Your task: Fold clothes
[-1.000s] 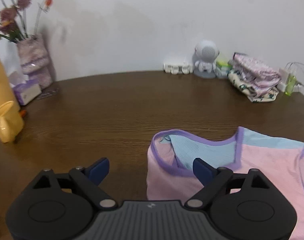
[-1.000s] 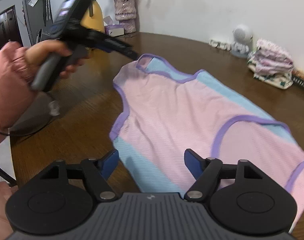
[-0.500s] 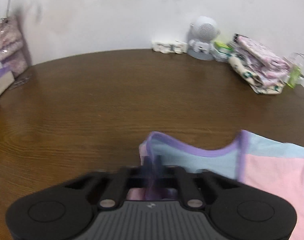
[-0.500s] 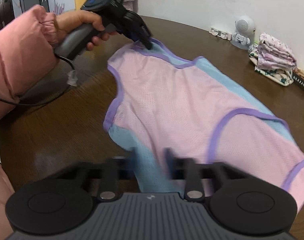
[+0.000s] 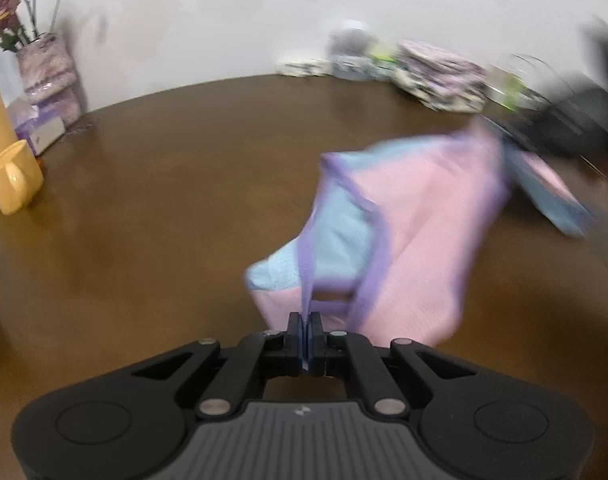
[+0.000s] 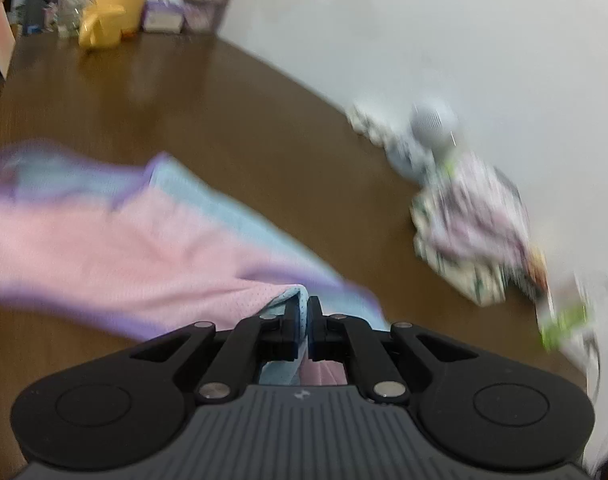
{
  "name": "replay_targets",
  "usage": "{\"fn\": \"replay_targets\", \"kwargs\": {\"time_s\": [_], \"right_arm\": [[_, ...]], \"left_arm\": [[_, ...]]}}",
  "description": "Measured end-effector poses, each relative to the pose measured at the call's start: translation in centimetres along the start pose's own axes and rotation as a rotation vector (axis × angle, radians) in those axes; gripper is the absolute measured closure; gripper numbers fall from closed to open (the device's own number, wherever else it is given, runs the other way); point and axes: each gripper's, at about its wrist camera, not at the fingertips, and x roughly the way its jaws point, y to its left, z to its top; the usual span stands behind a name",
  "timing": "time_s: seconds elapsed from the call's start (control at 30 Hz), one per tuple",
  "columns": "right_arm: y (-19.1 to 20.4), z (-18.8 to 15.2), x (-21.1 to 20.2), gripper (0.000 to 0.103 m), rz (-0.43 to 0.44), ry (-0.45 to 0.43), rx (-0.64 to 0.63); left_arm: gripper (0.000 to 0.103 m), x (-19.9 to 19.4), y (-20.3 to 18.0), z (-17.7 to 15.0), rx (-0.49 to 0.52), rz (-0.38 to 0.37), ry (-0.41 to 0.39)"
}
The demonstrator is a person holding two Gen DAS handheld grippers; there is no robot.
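A pink and light-blue tank top [image 5: 416,216] with purple trim hangs lifted above the brown table [image 5: 175,184], blurred by motion. My left gripper [image 5: 305,322] is shut on its purple shoulder strap. My right gripper [image 6: 302,314] is shut on the light-blue hem of the same tank top [image 6: 115,248], which stretches away to the left over the table [image 6: 231,120]. At the far right of the left wrist view a dark blurred shape, the right gripper [image 5: 584,120], holds the other end.
A folded stack of patterned clothes [image 5: 440,76] and a small white robot toy [image 5: 352,44] sit by the wall. A yellow mug [image 5: 13,176], a tissue box [image 5: 39,128] and a vase of flowers [image 5: 49,76] stand at the left. The stack [image 6: 476,224] lies close ahead of the right gripper.
Both grippers went from open to shut on the tank top. The garment, flat on the table before, is now lifted and swinging, with both views blurred.
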Motion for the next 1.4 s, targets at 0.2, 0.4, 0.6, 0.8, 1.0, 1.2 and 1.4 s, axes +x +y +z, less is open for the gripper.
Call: {"fn": "replay_targets", "kwargs": {"time_s": [0.2,0.4,0.6,0.8,1.0,1.2,1.4], "right_arm": [[2.9,5.0,2.6,0.1,0.047,-0.094,-0.036],[2.7,2.8,1.8,0.066,0.075,-0.099,0.054],[-0.3,-2.8,-3.3,0.033,0.113,-0.101,0.222],[0.0,-7.8,-7.2,0.029,0.18,-0.105,0.302],[3.4,-9.6,-8.6,0.029,0.264,-0.132,0.316],[6.5,-9.6,-9.6,0.029,0.328,-0.169,0.252],[9.3,-8.1,-9.8,0.029,0.356,-0.221,0.168]], "left_arm": [[0.102,-2.8,-3.7,-3.1,0.025,-0.078,-0.012],[0.092,-3.8,-4.5,-3.4,0.036,-0.092,-0.057],[0.034,-7.1,-3.7,-3.9,0.062,-0.041,-0.211],[0.03,-7.8,-6.4,-5.0,0.287,-0.072,-0.228],[0.066,-3.7,-8.6,-4.6,0.413,-0.02,-0.096],[0.1,-2.1,-7.7,-2.6,0.394,-0.021,-0.078],[0.1,-3.4,-4.4,3.1,0.17,-0.159,-0.169]]}}
